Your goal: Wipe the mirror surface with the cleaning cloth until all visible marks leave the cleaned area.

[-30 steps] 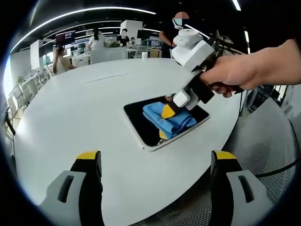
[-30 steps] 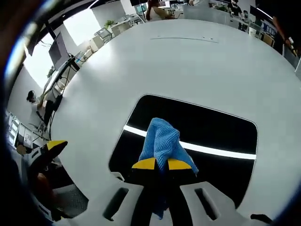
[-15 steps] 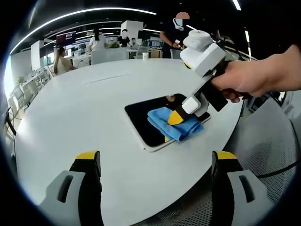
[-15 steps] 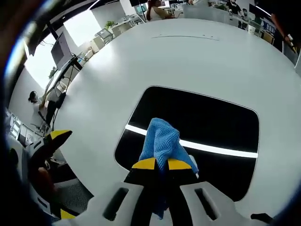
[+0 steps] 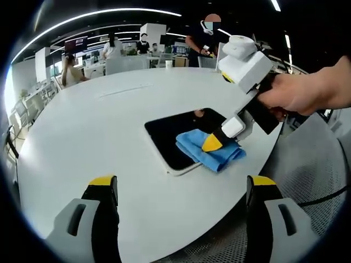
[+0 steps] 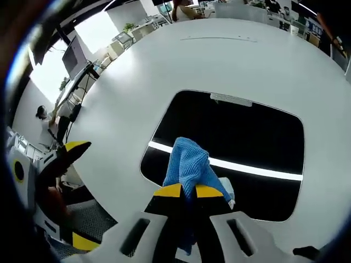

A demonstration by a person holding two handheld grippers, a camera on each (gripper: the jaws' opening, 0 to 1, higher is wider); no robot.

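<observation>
The cleaning cloth is bright blue with a fine woven texture, and the mirror reads glossy black crossed by one white light streak. The counter is plain white; the right hand-held gripper is white with yellow tips.

Over the last second the right gripper dragged the blue cloth across the mirror toward 4 o'clock in the left gripper view, until the cloth overhung the mirror's near edge onto the white table.
</observation>
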